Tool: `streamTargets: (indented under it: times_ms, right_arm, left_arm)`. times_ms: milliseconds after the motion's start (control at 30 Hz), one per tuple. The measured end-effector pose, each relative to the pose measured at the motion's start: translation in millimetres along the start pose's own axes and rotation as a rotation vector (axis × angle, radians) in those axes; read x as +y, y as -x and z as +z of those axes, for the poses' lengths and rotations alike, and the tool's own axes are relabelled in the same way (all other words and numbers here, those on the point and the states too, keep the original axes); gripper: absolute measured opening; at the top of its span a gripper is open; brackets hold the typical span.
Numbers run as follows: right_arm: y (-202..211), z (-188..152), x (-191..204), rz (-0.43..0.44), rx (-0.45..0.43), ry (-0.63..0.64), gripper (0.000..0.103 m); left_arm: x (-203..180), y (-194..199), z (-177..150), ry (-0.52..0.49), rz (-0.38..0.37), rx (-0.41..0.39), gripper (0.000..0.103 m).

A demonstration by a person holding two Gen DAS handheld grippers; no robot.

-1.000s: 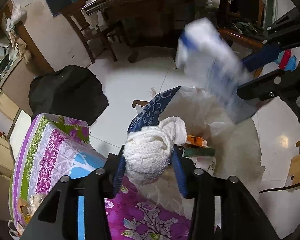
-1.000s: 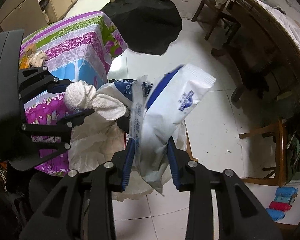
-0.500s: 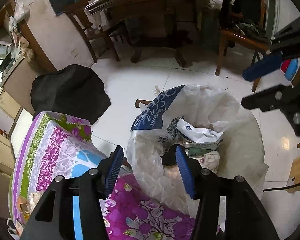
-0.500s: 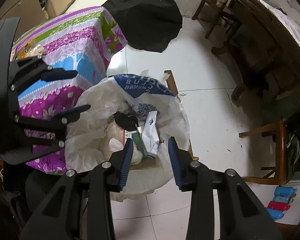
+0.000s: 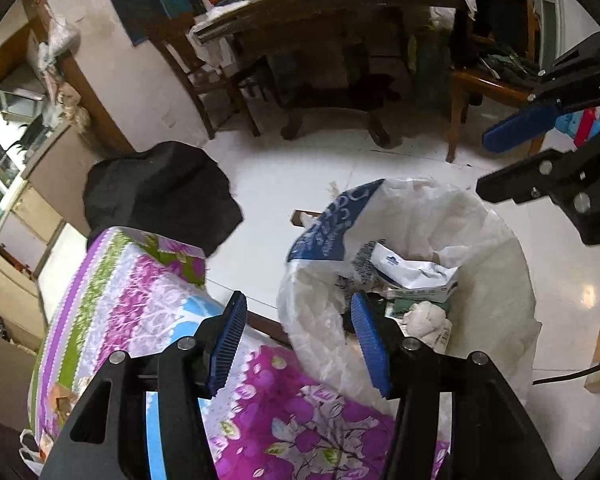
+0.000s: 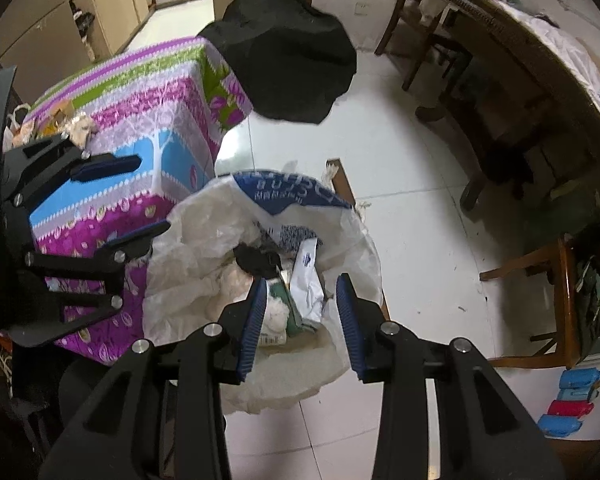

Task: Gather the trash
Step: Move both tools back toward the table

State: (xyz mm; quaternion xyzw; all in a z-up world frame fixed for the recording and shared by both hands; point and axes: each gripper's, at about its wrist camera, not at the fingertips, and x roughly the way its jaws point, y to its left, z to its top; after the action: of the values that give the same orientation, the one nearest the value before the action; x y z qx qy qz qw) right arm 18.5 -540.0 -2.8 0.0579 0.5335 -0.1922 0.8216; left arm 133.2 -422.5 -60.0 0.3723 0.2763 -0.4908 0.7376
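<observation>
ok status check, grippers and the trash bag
Left gripper open, empty, just widened. Right gripper open, empty. White wrapper and towel wad lie in trash bag. Nothing in the way.

White tiled floor point(image 6: 412, 200): bears lined trash bin point(image 6: 360, 240), black cloth heap point(image 6: 284, 52), table with floral cloth point(image 6: 140, 120), wooden chairs point(image 5: 196, 68).

left gripper point(image 5: 296, 340) freed wad point(image 5: 426, 317) (apparently) | right gripper point(image 6: 300, 312) dropped packet point(image 6: 308, 280) | both in bag point(image 5: 500, 240)
</observation>
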Motion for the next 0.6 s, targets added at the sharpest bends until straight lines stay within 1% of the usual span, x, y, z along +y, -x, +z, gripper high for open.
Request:
streamTargets:
  times_ms: [67,133,167,233,267,433,600]
  right_arm:
    - [7,0,2,-0.008,-0.061,-0.021,0.036]
    - [17,0,5,-0.026,-0.150,-0.050,0.036]
    - [21,0,7,-0.032,-0.180,-0.057,0.037]
    - [29,-2,15,-0.075,-0.276,-0.070,0.037]
    - [33,-4,20,-0.077,-0.318,-0.077,0.037]
    - [37,-4,40,-0.062,-0.441,-0.117,0.038]
    - [33,-1,69,-0.002,-0.505,-0.127,0.038]
  left_arm:
    - [4,9,-6,0.021,0.037,-0.022,0.056]
    - [12,17,-13,0.060,0.057,-0.040,0.056]
    - [16,20,-15,0.076,0.070,-0.045,0.056]
    - [26,28,-25,0.114,0.106,-0.058,0.056]
    - [31,32,-30,0.134,0.128,-0.063,0.057]
    - [56,49,-55,0.214,0.204,-0.076,0.058]
    - [81,65,-85,0.292,0.232,-0.076,0.060]
